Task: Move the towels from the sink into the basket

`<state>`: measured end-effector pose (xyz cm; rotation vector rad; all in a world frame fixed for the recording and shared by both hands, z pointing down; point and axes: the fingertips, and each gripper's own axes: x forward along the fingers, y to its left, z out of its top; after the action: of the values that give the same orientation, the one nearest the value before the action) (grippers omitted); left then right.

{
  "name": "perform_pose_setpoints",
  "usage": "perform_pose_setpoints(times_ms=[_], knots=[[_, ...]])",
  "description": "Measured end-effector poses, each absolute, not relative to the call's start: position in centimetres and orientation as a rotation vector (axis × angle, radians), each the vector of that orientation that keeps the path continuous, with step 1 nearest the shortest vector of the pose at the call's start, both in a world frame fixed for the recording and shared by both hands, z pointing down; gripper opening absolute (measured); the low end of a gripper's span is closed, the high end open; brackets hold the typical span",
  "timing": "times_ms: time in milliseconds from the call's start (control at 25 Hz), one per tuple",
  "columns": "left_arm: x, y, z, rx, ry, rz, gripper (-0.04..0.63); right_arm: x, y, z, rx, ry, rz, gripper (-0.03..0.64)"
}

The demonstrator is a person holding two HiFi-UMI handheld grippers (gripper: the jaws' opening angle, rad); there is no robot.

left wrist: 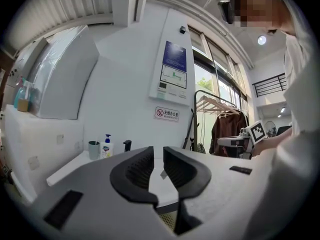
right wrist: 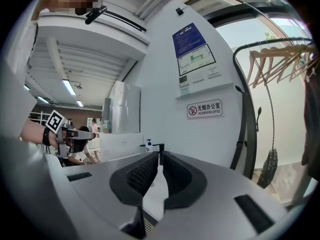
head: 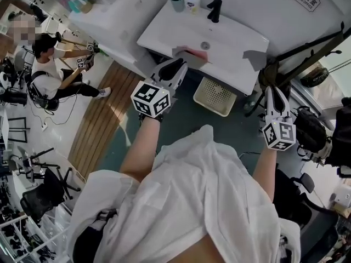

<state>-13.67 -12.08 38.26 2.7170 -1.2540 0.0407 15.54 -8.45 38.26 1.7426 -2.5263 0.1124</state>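
A white sink (head: 233, 37) stands against the wall, with 3 towels on it: a pink towel (head: 197, 54) and a grey towel (head: 180, 51) touching at the front rim, and a second grey towel (head: 254, 59) hanging at the right edge. At the back stand a cup (head: 177, 2), a soap bottle (head: 192, 1) and a black tap (head: 214, 10). The basket (head: 215, 96) sits on the floor below the front rim, which cuts off its far side.

The left tool (head: 174, 69) overlaps the sink's front edge just beside the grey towel, its jaws a narrow gap apart with nothing between them. The right tool (head: 272, 92) is near the sink's right corner, jaws closed and empty.

A clothes rack (right wrist: 270, 49) stands to the right, and a seated person (head: 46, 70) is well off to the left. The white shirt (head: 203, 201) hides the floor nearest the camera.
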Motion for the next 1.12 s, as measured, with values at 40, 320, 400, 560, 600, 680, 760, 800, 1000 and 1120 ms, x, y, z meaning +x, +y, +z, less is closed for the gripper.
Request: perform_pose_setpoints(times_ms=[40,320,400,560,600,680,760,800,1000,1120], knots=[[-13.8,-12.6,38.4,2.719,-1.247,0.045,0.054,15.4,-8.9,38.3,1.746,-2.521,0.111,0.032],[-13.9,-15.0,39.4,2.725,-1.198,0.070,0.074,14.3,-10.7,39.2,1.730,-2.495,0.119,0.032],[-13.8,-15.5,40.1,2.710,-1.195,0.084,0.081,14.3,-11.1,39.6,1.722,-2.489,0.126,0.032],[-13.5,-16.6,42.1,2.670,-1.206,0.133,0.121,15.0,-12.0,40.4,1.700,-2.489,0.143,0.032],[-13.5,-17.0,42.5,2.661,-1.211,0.141,0.129,15.1,-12.3,40.7,1.693,-2.490,0.147,0.032],[-13.3,-17.7,43.3,2.643,-1.207,0.151,0.135,15.3,-13.1,41.1,1.675,-2.493,0.154,0.032],[-12.9,-18.3,44.3,2.628,-1.187,0.174,0.139,15.4,-13.9,41.6,1.655,-2.494,0.159,0.032],[-12.8,-18.6,44.9,2.621,-1.178,0.189,0.147,15.4,-14.2,41.8,1.645,-2.497,0.164,0.032],[-12.1,-19.9,47.4,2.586,-1.162,0.270,0.161,15.3,-15.7,42.6,1.602,-2.519,0.190,0.032],[-11.6,-20.7,49.6,2.566,-1.159,0.345,0.173,15.1,-16.7,43.0,1.578,-2.530,0.200,0.032]])
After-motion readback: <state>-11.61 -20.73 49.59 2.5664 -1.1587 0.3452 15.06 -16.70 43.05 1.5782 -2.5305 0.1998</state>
